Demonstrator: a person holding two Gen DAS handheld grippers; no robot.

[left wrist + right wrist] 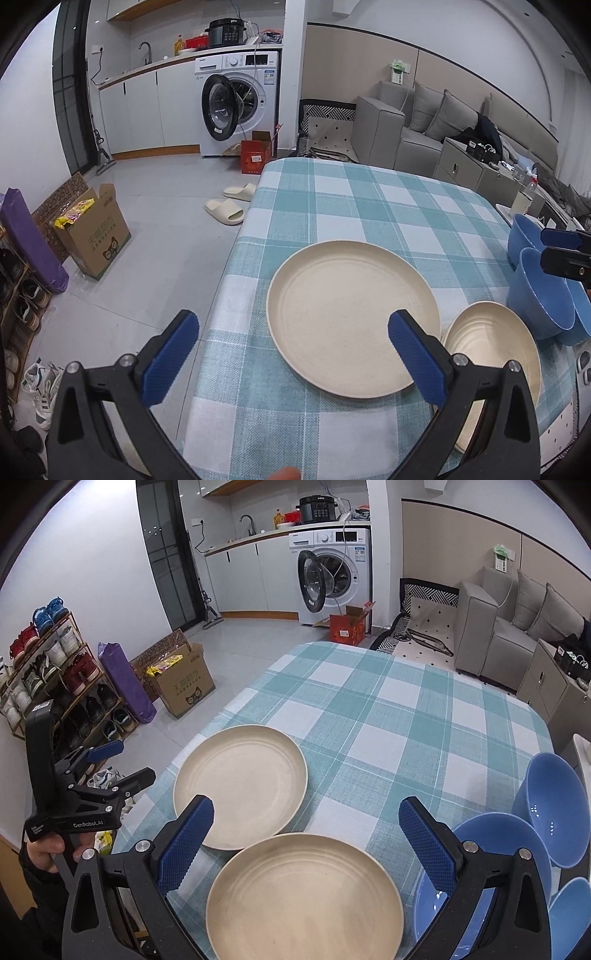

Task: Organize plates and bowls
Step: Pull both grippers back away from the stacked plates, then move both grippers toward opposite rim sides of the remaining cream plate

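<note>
A counter (388,716) covered in a teal-and-white checked cloth stands in a living room with a grey tiled floor. Beyond it are a washing machine (334,576) with its door open, a grey sofa (495,627) and a shoe rack (59,686) by the wall.

On the near part of the counter lie two cream plates: the far plate (240,788) toward the left edge and the near plate (304,897), whose rim overlaps the far plate's rim. To their right sit three blue bowls (557,812), crowded together; the nearest are cut off by the frame and partly hidden by the right gripper's finger, so how they touch is hard to tell. All plates and bowls look empty.

The left gripper (293,354) hangs wide open over the counter's left edge, holding nothing. The right gripper (306,840) is also spread wide, empty, above the near plate.

On the floor an open cardboard box (184,686) holds yellow packets.
</note>
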